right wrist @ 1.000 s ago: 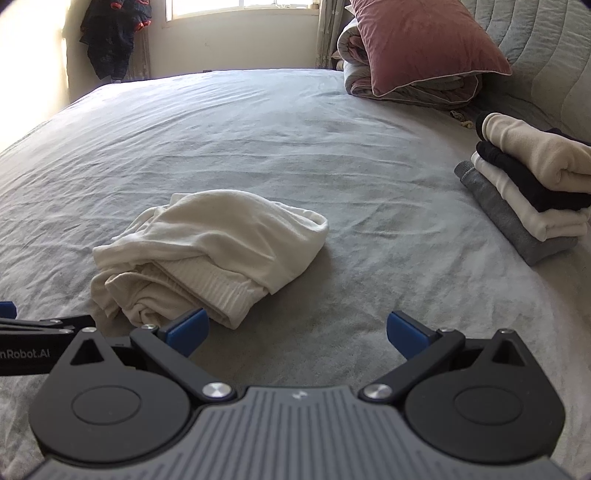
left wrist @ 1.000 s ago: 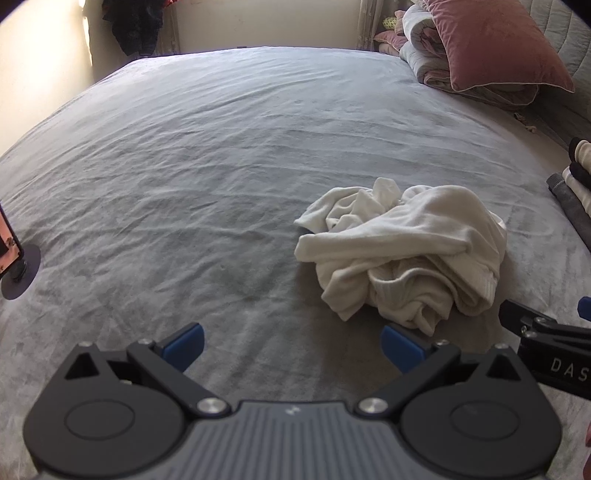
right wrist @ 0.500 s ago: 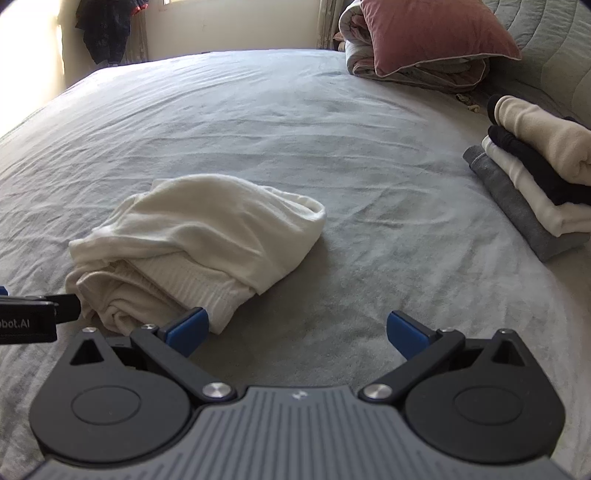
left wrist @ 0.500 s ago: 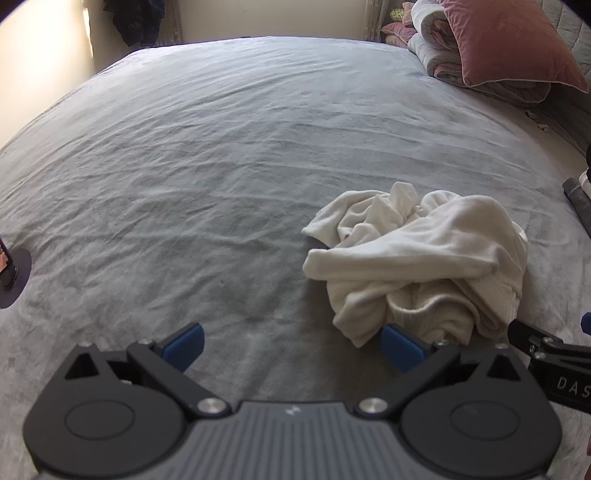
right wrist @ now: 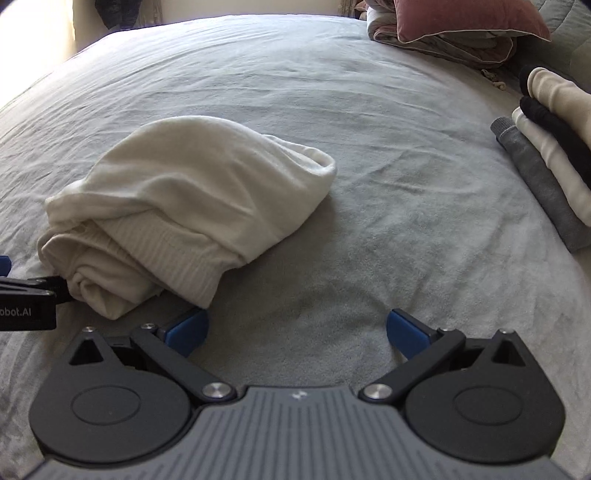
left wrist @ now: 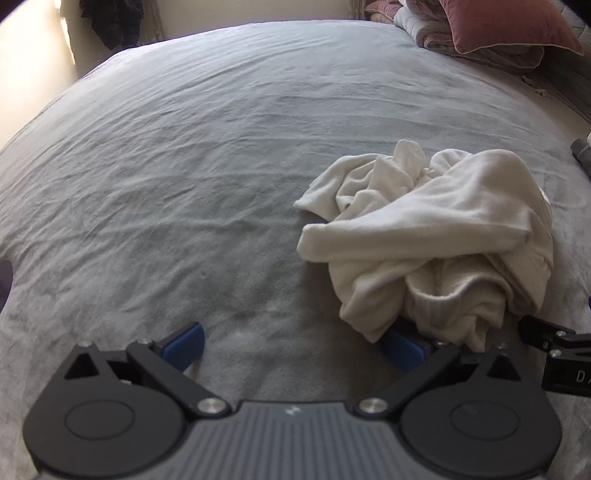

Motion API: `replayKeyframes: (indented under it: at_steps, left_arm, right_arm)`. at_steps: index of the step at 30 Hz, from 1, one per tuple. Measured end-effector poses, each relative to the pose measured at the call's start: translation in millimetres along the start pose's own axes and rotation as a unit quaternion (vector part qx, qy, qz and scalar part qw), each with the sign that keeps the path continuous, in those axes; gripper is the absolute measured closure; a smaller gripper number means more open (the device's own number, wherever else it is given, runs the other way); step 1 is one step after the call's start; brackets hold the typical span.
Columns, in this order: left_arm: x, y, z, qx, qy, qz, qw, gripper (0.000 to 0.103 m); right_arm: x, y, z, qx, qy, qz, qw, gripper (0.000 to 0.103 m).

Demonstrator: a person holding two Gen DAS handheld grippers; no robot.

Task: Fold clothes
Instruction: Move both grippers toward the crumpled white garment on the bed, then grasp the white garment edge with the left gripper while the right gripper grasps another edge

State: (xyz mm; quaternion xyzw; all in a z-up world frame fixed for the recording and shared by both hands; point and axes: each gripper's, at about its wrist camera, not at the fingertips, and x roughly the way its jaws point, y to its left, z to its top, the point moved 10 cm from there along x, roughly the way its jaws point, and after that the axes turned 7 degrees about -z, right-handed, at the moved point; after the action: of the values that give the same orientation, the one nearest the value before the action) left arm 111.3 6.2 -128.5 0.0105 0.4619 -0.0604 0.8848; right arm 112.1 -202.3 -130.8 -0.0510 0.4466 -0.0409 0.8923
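1. Fingers of the left gripper point(left wrist: 293, 347) stand wide apart with nothing between them; the right-hand blue pad point(left wrist: 404, 349) sits just under the near edge of the crumpled cream sweatshirt point(left wrist: 436, 236), close enough that touching cannot be ruled out.
2. Fingers of the right gripper point(right wrist: 295, 334) are likewise spread wide and hold nothing, low over bare grey bedspread point(right wrist: 369, 229); the left pad point(right wrist: 186, 330) is just beside the sweatshirt's ribbed hem.
3. The cream sweatshirt lies in a bunched heap on the bed (sleeves tangled on the side that the left wrist camera faces, a smoother rounded back in the right wrist view), to the right of the left gripper and to the left of the right gripper, so it sits between the two.
4. Each gripper's black body shows at the edge of the other's view, near the heap.
5. A stack of folded clothes point(right wrist: 546, 155) (grey at the bottom, then cream, black, cream) rests on the bed well to the right of the sweatshirt.
6. A dusky pink pillow point(right wrist: 469, 18) lies on folded bedding at the far right of the bed.
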Motion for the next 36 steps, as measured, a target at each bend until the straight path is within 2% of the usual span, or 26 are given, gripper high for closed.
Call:
replayKeyframes:
  at_steps: [7, 10, 12, 14, 16, 21, 22, 23, 24, 25, 31, 33, 36]
  left_arm:
    - [-2, 1, 2, 0.002, -0.002, -0.01, 1.0, 0.0]
    - [-6, 0, 3, 0.01, 0.006, -0.022, 0.9997, 0.001]
    - [-12, -2, 4, 0.002, 0.006, -0.048, 0.9988, 0.001]
    - [-18, -4, 7, -0.013, 0.002, -0.084, 0.9964, 0.001]
    - [-24, -8, 8, -0.021, 0.001, -0.118, 0.9928, 0.007]
    - [-28, -18, 9, -0.044, 0.001, -0.178, 0.983, 0.022]
    - [-28, -20, 9, -0.047, 0.0, -0.187, 0.9812, 0.024]
    - [-28, -23, 9, -0.05, 0.0, -0.196, 0.9794, 0.03]
    - [-28, -25, 9, -0.053, -0.001, -0.204, 0.9774, 0.038]
    - [-28, -27, 9, -0.056, -0.002, -0.213, 0.9754, 0.041]
    - [-31, -30, 19, -0.06, -0.036, -0.22, 0.9731, 0.066]
    - [-36, -28, 23, -0.067, -0.05, -0.225, 0.9709, 0.083]
    - [-44, -24, 30, -0.073, -0.069, -0.226, 0.9688, 0.096]
  right_arm:
    - [-3, 2, 5, -0.016, -0.005, -0.003, 1.0, 0.0]
    - [-13, 11, 9, -0.045, -0.025, 0.024, 0.998, 0.001]
    - [-24, 17, 13, -0.049, -0.048, 0.043, 0.997, 0.004]
    - [-33, 23, 16, -0.054, -0.065, 0.066, 0.994, 0.014]
    - [-38, 30, 19, -0.063, -0.074, 0.079, 0.992, 0.023]
    - [-30, 40, 20, -0.079, -0.07, 0.092, 0.99, 0.045]
    - [-28, 40, 21, -0.079, -0.068, 0.095, 0.99, 0.054]
    - [-25, 41, 22, -0.079, -0.066, 0.098, 0.99, 0.068]
    - [-23, 41, 22, -0.077, -0.063, 0.101, 0.99, 0.077]
    - [-23, 41, 22, -0.072, -0.061, 0.105, 0.99, 0.087]
    - [-39, 42, 21, -0.045, -0.055, 0.146, 0.987, 0.09]
    - [-50, 44, 20, -0.044, -0.061, 0.163, 0.984, 0.091]
    - [-63, 46, 18, -0.033, -0.057, 0.202, 0.977, 0.092]
